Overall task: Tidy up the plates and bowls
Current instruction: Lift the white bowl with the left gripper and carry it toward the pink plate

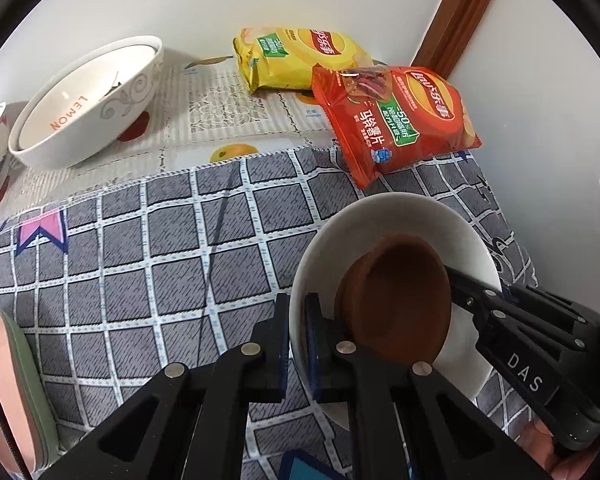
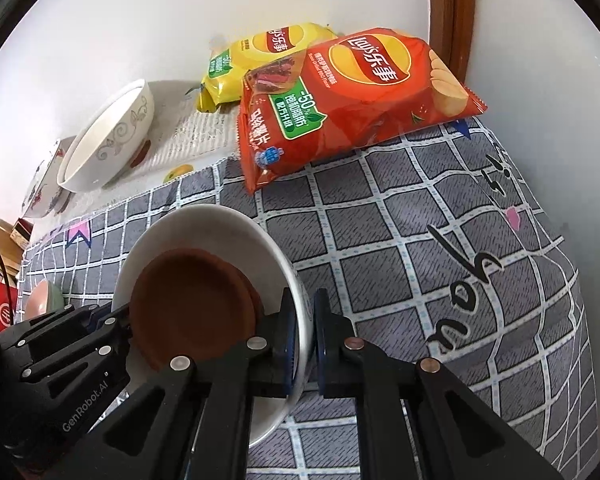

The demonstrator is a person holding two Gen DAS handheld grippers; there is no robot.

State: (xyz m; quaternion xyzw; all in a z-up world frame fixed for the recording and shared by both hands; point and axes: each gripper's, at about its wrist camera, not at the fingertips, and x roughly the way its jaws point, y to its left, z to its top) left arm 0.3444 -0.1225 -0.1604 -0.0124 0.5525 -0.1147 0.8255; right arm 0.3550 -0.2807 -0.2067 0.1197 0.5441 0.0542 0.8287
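Both your grippers pinch the white bowl's rim from opposite sides.

Left wrist view: your left gripper (image 1: pixel 296 344) is clamped on the near rim of the white bowl (image 1: pixel 380 216), which holds a brown dish (image 1: pixel 396 300) and sits on the checked cloth (image 1: pixel 140 260).
Right wrist view: your right gripper (image 2: pixel 305 344) is clenched on the bowl's right rim, just below the red chip bag (image 2: pixel 352 100).

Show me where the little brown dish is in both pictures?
Left wrist view: the brown dish sits lower right, inside the white bowl, just right of the left hand-held gripper.
Right wrist view: the brown dish sits lower left, inside the white bowl.
Shared landmark: the red chip bag lies beyond the bowl in both.
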